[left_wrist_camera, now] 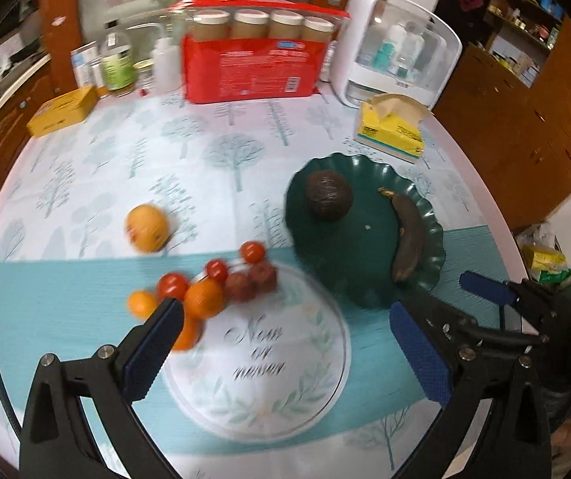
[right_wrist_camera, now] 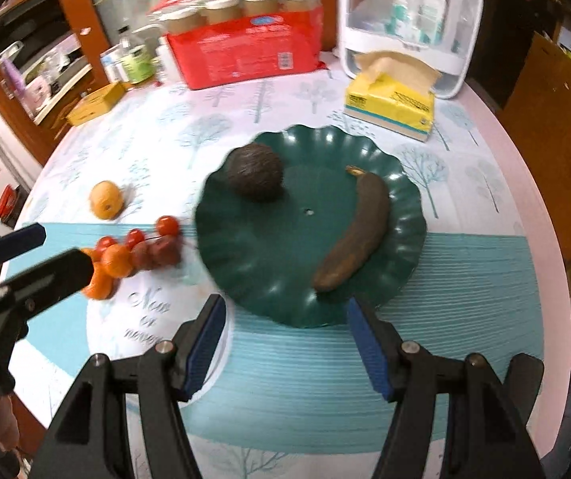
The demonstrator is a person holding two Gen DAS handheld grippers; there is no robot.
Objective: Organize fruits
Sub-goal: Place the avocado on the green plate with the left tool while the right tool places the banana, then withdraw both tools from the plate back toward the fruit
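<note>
A dark green scalloped plate (left_wrist_camera: pixel 369 275) (right_wrist_camera: pixel 285 279) holds a dark avocado (left_wrist_camera: pixel 328 195) (right_wrist_camera: pixel 255 172) and a blackened banana (left_wrist_camera: pixel 407 237) (right_wrist_camera: pixel 355 235). Left of it lie small oranges (left_wrist_camera: pixel 203 297) (right_wrist_camera: pixel 115 259), red tomatoes (left_wrist_camera: pixel 253 251) (right_wrist_camera: pixel 167 225) and dark red fruits (left_wrist_camera: pixel 251 281) (right_wrist_camera: pixel 155 253). A larger orange (left_wrist_camera: pixel 146 227) (right_wrist_camera: pixel 106 199) sits apart, farther back. My left gripper (left_wrist_camera: pixel 285 353) is open above a white round mat print, its left finger by the oranges. My right gripper (right_wrist_camera: pixel 285 343) is open at the plate's near rim. Both are empty.
A yellow tissue box (left_wrist_camera: pixel 393 129) (right_wrist_camera: pixel 391 103) stands behind the plate. A red jar pack (left_wrist_camera: pixel 251 64), bottles (left_wrist_camera: pixel 117 60), a white dispenser case (left_wrist_camera: pixel 399 48) and a yellow box (left_wrist_camera: pixel 64 109) line the table's back. The table edge curves at right.
</note>
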